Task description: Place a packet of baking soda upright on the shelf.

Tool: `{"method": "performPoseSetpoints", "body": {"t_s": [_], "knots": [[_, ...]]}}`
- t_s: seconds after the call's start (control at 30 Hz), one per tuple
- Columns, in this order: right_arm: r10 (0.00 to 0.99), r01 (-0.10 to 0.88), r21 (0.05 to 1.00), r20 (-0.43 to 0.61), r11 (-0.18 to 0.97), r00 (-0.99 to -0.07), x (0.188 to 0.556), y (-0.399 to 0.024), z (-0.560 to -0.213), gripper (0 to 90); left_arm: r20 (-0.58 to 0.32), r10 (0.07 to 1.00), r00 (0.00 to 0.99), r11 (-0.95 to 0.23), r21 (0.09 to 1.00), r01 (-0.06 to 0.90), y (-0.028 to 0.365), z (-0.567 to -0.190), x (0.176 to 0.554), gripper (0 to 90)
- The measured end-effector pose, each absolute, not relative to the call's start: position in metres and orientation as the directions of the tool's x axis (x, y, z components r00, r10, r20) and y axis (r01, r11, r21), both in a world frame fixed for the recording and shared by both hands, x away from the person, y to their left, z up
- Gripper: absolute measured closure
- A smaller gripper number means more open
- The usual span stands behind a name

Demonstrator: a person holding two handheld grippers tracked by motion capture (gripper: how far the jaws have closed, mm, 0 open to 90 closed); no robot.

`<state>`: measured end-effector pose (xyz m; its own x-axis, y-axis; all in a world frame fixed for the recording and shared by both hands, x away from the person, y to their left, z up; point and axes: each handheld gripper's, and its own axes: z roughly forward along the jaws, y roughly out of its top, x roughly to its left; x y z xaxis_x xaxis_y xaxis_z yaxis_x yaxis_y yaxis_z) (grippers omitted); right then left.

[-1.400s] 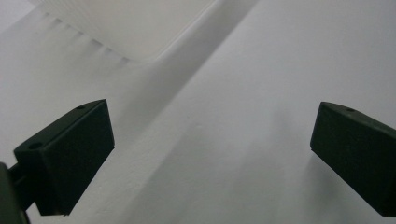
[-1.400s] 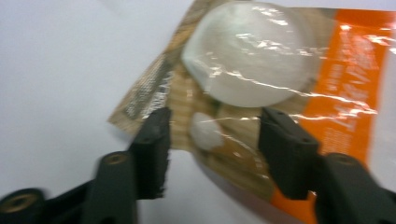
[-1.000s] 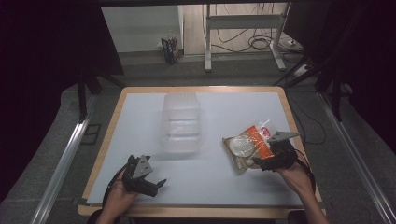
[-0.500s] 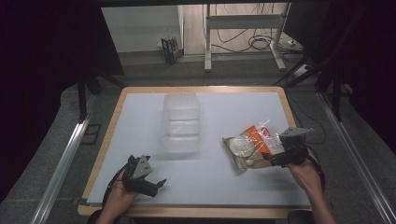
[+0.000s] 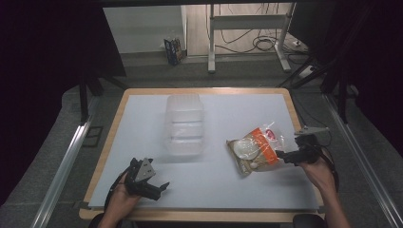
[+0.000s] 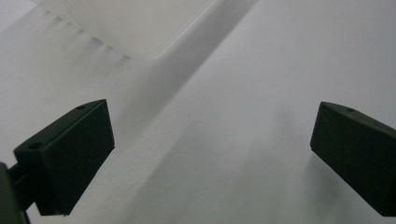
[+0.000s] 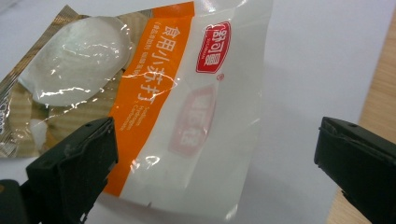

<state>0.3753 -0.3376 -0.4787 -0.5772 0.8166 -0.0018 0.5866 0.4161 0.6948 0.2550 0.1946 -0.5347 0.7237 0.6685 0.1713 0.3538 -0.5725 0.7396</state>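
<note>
Glossy orange-and-white packet [image 7: 154, 102], clear window over white powder

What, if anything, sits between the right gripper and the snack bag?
Nothing visible. The right gripper is open, its jaws either side of the snack bag edge, with only bare table beneath. The clear container stands well off to the side.

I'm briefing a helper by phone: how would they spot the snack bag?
On the white table, look toward its right edge, just ahead of the right gripper. The bag lies flat there, apart from the clear plastic box at centre: orange-and-white, glossy, red logo.
</note>
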Motion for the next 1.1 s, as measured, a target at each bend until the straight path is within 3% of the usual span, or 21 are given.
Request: {"method": "performPoseSetpoints", "body": {"t_s": [0.07,0.3,0.7,0.83,0.9,0.93,1.0,1.03,1.07,1.1], "knots": [[0.808,0.606,0.692,0.055,0.392,-0.586,0.384,-0.339,-0.486,0.4,0.175,0.666,0.725,-0.578,0.736,0.353,0.195,-0.535,0.255,0.0],[0.769,0.61,0.678,0.103,0.41,-0.631,0.399,-0.336,-0.496,3.5,0.173,0.668,0.724,-0.577,0.735,0.356,0.195,-0.535,0.255,0.0],[0.7,0.623,0.662,0.203,0.417,-0.685,0.417,-0.311,-0.504,22.1,0.179,0.661,0.728,-0.586,0.73,0.353,0.194,-0.535,0.255,0.0],[0.685,0.613,0.672,0.212,0.416,-0.697,0.417,-0.303,-0.5,34.4,0.178,0.663,0.728,-0.583,0.732,0.352,0.193,-0.536,0.254,0.0],[0.677,0.606,0.668,0.205,0.432,-0.707,0.416,-0.301,-0.498,45.0,0.179,0.662,0.728,-0.584,0.732,0.351,0.193,-0.536,0.254,0.0],[0.687,0.614,0.656,0.195,0.439,-0.7,0.416,-0.3,-0.496,58.3,0.179,0.662,0.728,-0.584,0.732,0.351,0.193,-0.536,0.254,0.0],[0.696,0.61,0.657,0.178,0.443,-0.696,0.414,-0.3,-0.494,71.9,0.18,0.66,0.729,-0.586,0.731,0.35,0.193,-0.536,0.254,0.0],[0.696,0.61,0.657,0.178,0.443,-0.696,0.414,-0.3,-0.494,71.9,0.18,0.66,0.729,-0.586,0.731,0.35,0.193,-0.536,0.254,0.0],[0.698,0.594,0.667,0.151,0.45,-0.7,0.412,-0.3,-0.491,82.3,0.18,0.66,0.729,-0.586,0.731,0.35,0.193,-0.536,0.254,0.0],[0.698,0.594,0.667,0.151,0.45,-0.7,0.412,-0.3,-0.491,82.3,0.181,0.66,0.729,-0.587,0.731,0.349,0.193,-0.536,0.254,0.0]]}}
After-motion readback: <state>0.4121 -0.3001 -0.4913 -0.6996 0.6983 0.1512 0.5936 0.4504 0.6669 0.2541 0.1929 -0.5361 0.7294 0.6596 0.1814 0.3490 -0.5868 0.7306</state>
